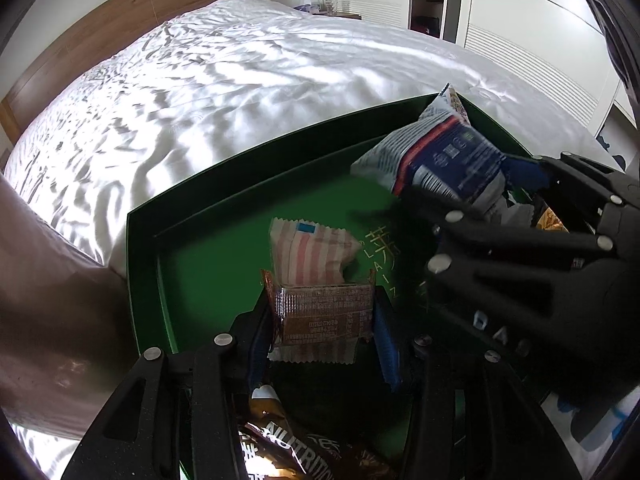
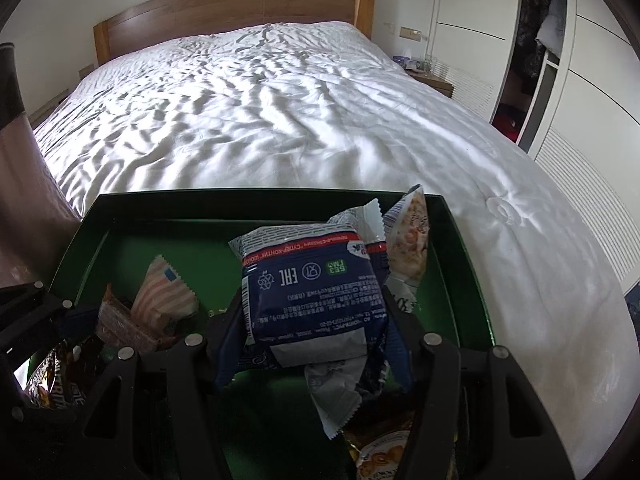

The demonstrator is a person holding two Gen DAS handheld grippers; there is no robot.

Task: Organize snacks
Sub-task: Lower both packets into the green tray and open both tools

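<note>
A green tray (image 1: 144, 264) lies on the white bed; it also shows in the right wrist view (image 2: 92, 236). My left gripper (image 1: 322, 320) is shut on a brown foil snack bar (image 1: 324, 314) above the tray's near side. A pink-striped snack pack (image 1: 312, 256) lies just beyond it in the tray. My right gripper (image 2: 316, 324) is shut on a blue-and-white snack pack (image 2: 316, 288) held above the tray; that pack shows at the right of the left wrist view (image 1: 440, 156). Another pale pack (image 2: 408, 240) stands behind it.
The wrinkled white bed (image 2: 280, 100) stretches ahead to a wooden headboard (image 2: 224, 12). A dark snack bag (image 1: 288, 452) lies under my left gripper. An orange-brown pack (image 2: 380, 456) lies under my right gripper. A white wardrobe (image 2: 580, 80) stands to the right.
</note>
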